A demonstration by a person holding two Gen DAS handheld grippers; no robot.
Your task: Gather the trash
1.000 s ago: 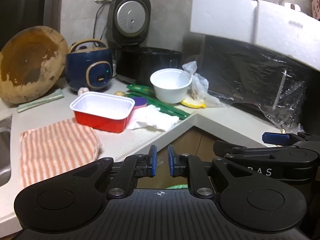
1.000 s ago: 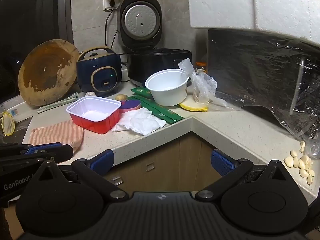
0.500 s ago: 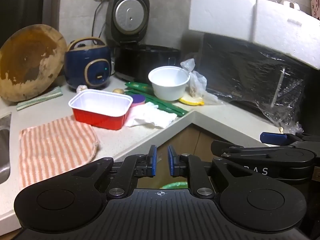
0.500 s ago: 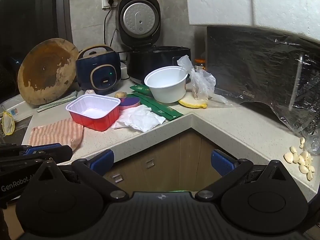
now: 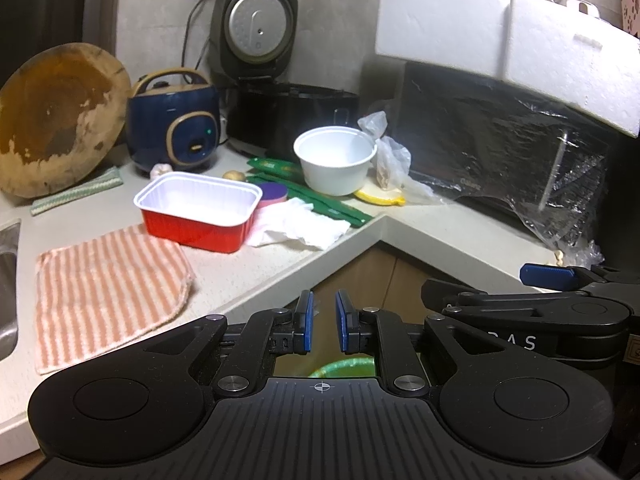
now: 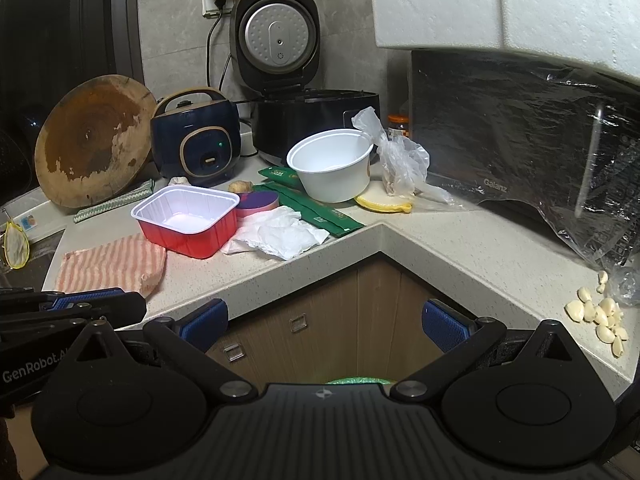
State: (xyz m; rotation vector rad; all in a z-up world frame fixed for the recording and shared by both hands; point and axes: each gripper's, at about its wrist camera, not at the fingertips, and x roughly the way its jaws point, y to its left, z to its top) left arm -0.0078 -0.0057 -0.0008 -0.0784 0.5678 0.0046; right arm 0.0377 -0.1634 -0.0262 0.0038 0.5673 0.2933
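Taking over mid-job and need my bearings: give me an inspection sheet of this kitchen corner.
Surface: speckled L-shaped countertop, crowded at the corner.
Job's things: red tray, white bowl, crumpled tissue, green wrappers, plastic bag, all uncollected.
Clutter: striped cloth, garlic cloves, cutting board.
Grippers: left gripper nearly shut, empty; right gripper wide open, empty.
Cables: black cord plugged into the wall socket.
Surroundings: two rice cookers, wrapped microwave, green bin below.

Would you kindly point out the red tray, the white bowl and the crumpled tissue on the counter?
red tray (image 6: 192, 236), right wrist view, on its red front wall.
white bowl (image 6: 340, 184), right wrist view, on its outer side wall.
crumpled tissue (image 5: 298, 228), left wrist view, on the middle of the wad.
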